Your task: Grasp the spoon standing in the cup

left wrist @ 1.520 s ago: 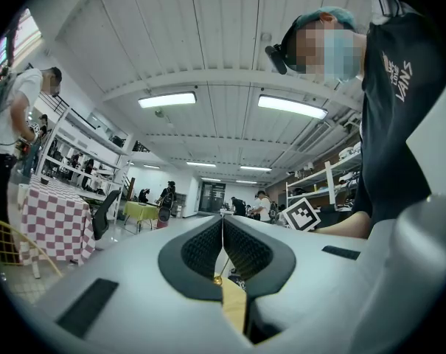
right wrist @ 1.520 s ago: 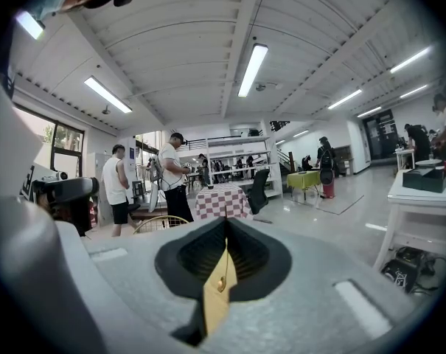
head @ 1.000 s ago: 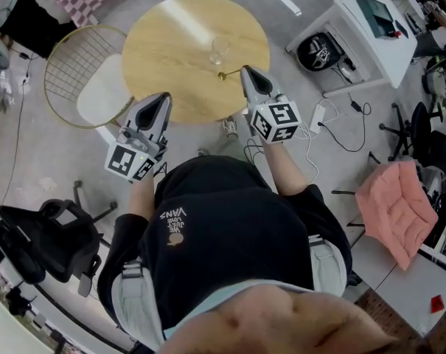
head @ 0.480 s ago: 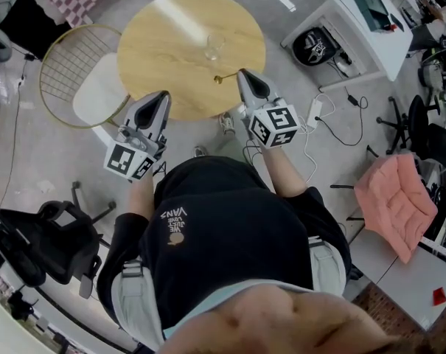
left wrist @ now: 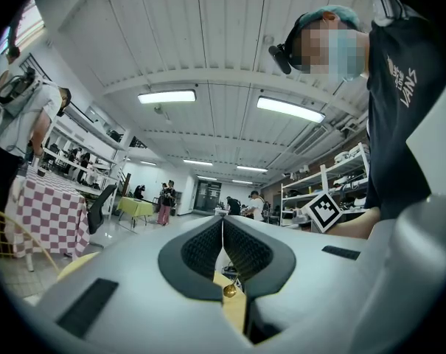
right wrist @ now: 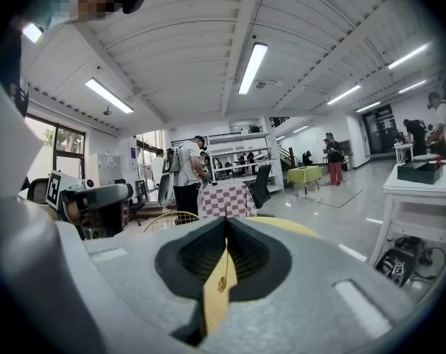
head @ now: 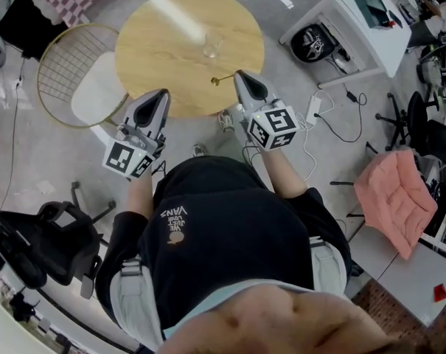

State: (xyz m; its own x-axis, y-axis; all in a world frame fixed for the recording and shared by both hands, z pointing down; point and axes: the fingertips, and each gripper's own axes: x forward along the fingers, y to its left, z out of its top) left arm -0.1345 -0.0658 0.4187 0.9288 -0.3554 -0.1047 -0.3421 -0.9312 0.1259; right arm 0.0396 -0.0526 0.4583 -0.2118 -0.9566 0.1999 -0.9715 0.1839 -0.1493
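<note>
Right gripper (head: 239, 77) is pressed together on the thin gold metal spoon (head: 221, 80), pinching one end of the handle right at the jaw tips. Left gripper (head: 162, 94) is closed on nothing, off to the side.

The spoon is already out of the clear glass cup (head: 211, 45). The cup stands ahead of my right tips, well apart, on the round wooden table (head: 164, 43).

The spoon's long axis looks about level. It sticks out sideways from the right tips towards the left gripper's side, rounded end free.

My read on handling: light, stiff, slick polished metal. An end pinch lets it pivot, so a hold nearer mid-handle would be steadier. The glass is fragile, so I'll keep clear of it.
</note>
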